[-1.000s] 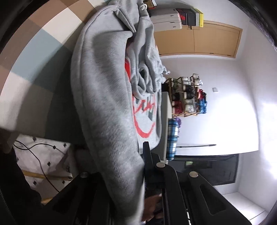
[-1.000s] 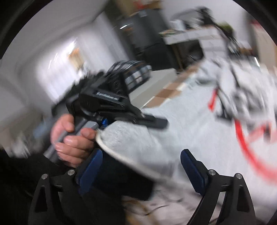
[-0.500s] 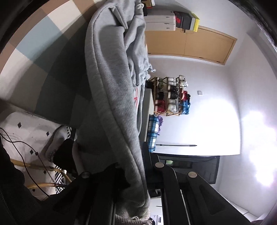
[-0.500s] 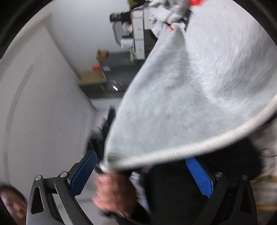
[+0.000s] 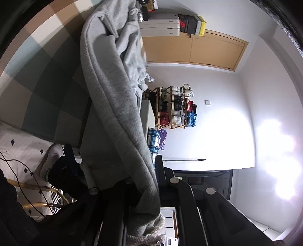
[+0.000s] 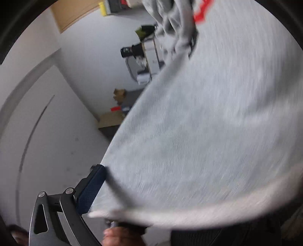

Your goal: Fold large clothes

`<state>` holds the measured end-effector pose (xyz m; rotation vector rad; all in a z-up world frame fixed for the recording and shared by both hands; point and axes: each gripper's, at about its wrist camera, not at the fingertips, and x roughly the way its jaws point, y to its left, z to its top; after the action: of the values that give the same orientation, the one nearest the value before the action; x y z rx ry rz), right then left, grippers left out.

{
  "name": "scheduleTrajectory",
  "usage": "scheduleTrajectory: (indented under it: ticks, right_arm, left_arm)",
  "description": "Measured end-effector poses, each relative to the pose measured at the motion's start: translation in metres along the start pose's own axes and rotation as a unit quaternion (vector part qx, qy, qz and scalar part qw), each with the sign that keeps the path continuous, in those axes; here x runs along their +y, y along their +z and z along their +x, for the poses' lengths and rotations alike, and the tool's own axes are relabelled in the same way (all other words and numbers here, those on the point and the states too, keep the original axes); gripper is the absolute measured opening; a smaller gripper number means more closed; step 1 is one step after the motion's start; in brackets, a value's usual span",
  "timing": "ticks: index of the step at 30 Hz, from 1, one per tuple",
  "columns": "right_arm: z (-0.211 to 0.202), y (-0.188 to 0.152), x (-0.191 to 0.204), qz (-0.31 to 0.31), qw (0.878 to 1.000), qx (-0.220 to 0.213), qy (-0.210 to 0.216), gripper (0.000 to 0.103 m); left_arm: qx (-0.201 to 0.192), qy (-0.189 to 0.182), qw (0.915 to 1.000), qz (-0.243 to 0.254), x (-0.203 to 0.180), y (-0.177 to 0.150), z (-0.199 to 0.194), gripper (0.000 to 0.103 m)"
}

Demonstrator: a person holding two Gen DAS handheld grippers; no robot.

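Observation:
A large grey sweatshirt (image 5: 113, 94) hangs stretched from the checkered surface (image 5: 47, 85) down to my left gripper (image 5: 145, 176), which is shut on its ribbed hem. The view is rolled on its side. In the right wrist view the same sweatshirt (image 6: 208, 123) fills the right half, blurred, with a red print (image 6: 202, 11) at the top. My right gripper (image 6: 157, 170) stands wide, its left blue pad (image 6: 90, 189) just beside the cloth's edge. The hem crosses the gap and hides the right finger. A hand (image 6: 121, 236) shows below the hem.
A shoe rack (image 5: 176, 107) stands against the white wall, with wooden cupboard doors (image 5: 195, 51) and a white suitcase (image 5: 161, 24) nearby. A plaid cloth (image 5: 153, 142) hangs by the bed's end. Cables (image 5: 22, 166) run over a patterned floor.
The right gripper has rolled and dropped to the sweatshirt's hem, which now covers its right finger. The left gripper has risen a little, still holding the hem, pulling the cloth straighter.

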<state>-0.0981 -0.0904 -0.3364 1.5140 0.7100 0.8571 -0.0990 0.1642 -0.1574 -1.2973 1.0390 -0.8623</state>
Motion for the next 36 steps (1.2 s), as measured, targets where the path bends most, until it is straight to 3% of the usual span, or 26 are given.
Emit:
scheduleTrajectory:
  ticks: [2,4,8,11,17,22,26,29,32,36]
  right_arm:
    - [-0.008,0.008,-0.005,0.010,1.000,-0.024,-0.012,0.103]
    - [-0.026,0.016,-0.005,0.009,0.998,-0.062,0.005,0.103]
    - [-0.062,0.029,0.015,-0.045,0.991,-0.123,-0.014,0.103]
    - [-0.088,0.039,0.033,-0.084,0.983,-0.155,-0.046,0.103]
    - [-0.150,0.049,0.042,-0.064,0.970,-0.203,-0.119,0.103]
    - [-0.188,0.068,0.036,-0.043,0.946,-0.273,-0.171,0.103]
    - [-0.192,0.070,0.045,-0.067,0.926,-0.302,-0.215,0.103]
    - [-0.196,0.074,0.044,-0.047,0.917,-0.312,-0.242,0.103]
    - [-0.209,0.078,0.030,-0.006,0.915,-0.310,-0.259,0.103]
    - [-0.209,0.073,0.038,0.003,0.924,-0.286,-0.253,0.103]
  left_arm:
    - [-0.002,0.001,1.0000,0.002,-0.001,0.001,-0.001,0.002]
    - [-0.003,0.006,0.9999,0.008,-0.003,0.002,-0.001,0.002]
    - [-0.008,0.008,0.9999,0.008,-0.002,0.005,-0.006,0.002]
    - [-0.014,0.006,0.9999,0.007,-0.002,0.005,-0.012,0.002]
    - [-0.034,0.000,0.9994,0.003,0.000,0.012,-0.026,0.002]
    - [-0.036,0.006,0.9993,0.003,-0.003,0.013,-0.022,0.002]
    - [-0.041,0.021,0.9989,0.008,-0.006,0.018,-0.026,0.002]
    - [-0.040,0.031,0.9985,0.020,-0.013,0.026,-0.026,0.002]
    - [-0.031,0.031,0.9986,0.030,-0.019,0.032,-0.018,0.002]
    - [-0.015,0.034,0.9985,0.040,-0.025,0.038,-0.007,0.002]
